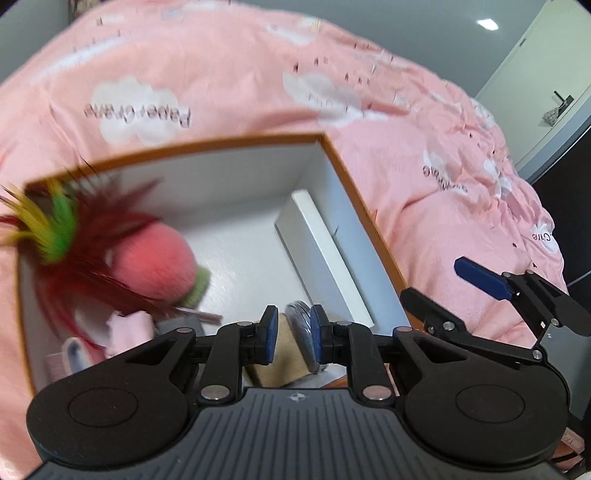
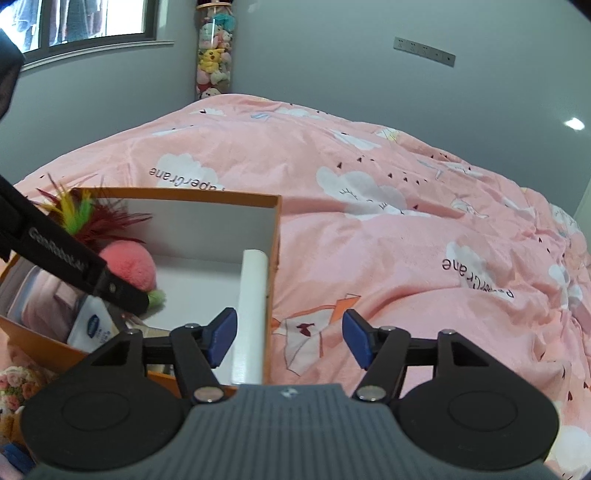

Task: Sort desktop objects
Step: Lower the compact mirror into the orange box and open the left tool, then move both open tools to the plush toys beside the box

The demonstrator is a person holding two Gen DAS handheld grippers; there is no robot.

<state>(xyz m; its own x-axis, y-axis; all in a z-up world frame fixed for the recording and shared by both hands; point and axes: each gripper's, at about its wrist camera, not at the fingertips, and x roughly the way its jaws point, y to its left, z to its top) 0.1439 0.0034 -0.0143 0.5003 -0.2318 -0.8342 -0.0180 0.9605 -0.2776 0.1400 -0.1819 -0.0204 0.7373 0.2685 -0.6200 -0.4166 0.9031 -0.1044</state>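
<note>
Midway through the sorting, by the look of it: packing things into the orange box, which already holds a feather toy at far left, a long white carton along the right wall and a cream tube near left.

Left gripper: nearly pressed together over the near end of the box, with a dark flat disc showing in the narrow gap. Cannot tell whether pinching it or merely hanging above it.

Right gripper: spread wide, nothing between the pads, straddling the right rim of the box just beside the carton.

Next, probably: fetching another loose item with the right. Calls for clearing the rim first and keeping wide of the left, close by.

Underneath, a pink duvet with cloud prints, soft and rumpled, so likely to let the box tip if pushed. Beyond it, grey wall, window far left, a tall clear column of plush toys, a socket strip.
</note>
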